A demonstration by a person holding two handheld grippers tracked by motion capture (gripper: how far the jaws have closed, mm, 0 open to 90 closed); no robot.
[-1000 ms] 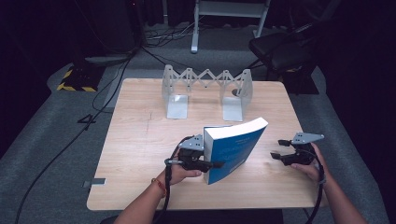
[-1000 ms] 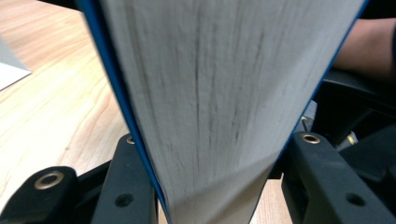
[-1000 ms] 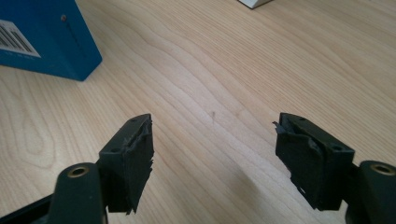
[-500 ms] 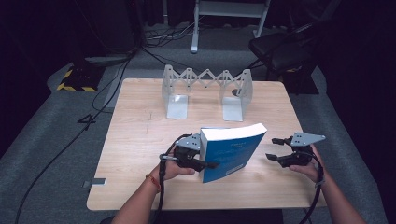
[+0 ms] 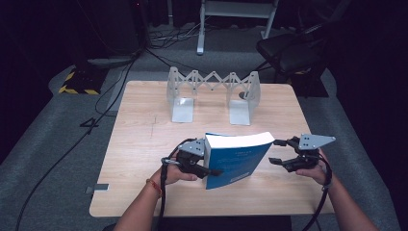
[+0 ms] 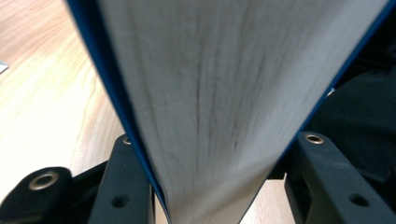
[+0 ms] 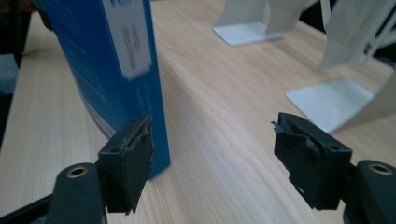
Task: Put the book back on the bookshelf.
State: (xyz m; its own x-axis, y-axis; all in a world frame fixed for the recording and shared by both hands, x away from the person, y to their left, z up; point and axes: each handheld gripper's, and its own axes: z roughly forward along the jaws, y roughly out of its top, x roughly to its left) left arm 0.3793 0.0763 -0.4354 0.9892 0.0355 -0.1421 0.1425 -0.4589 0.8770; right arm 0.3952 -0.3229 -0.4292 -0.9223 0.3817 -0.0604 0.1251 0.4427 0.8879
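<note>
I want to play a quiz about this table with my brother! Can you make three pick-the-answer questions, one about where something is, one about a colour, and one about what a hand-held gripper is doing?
1. Where does the rack stand?
A. at the table's far side
B. on the floor
C. on top of the book

2. What colour is the book's cover?
A. red
B. blue
C. green

3. What is the left hand-held gripper doing?
A. lying empty on the table
B. gripping the rack
C. clamping the book

Answers:
1. A: the high view shows the rack on the wooden table, beyond the book.
2. B: the cover is blue in the high view and the right gripper view.
3. C: in the left gripper view its jaws sit on both sides of the book's pages, while the right hand-held gripper is open beside the book.
</note>
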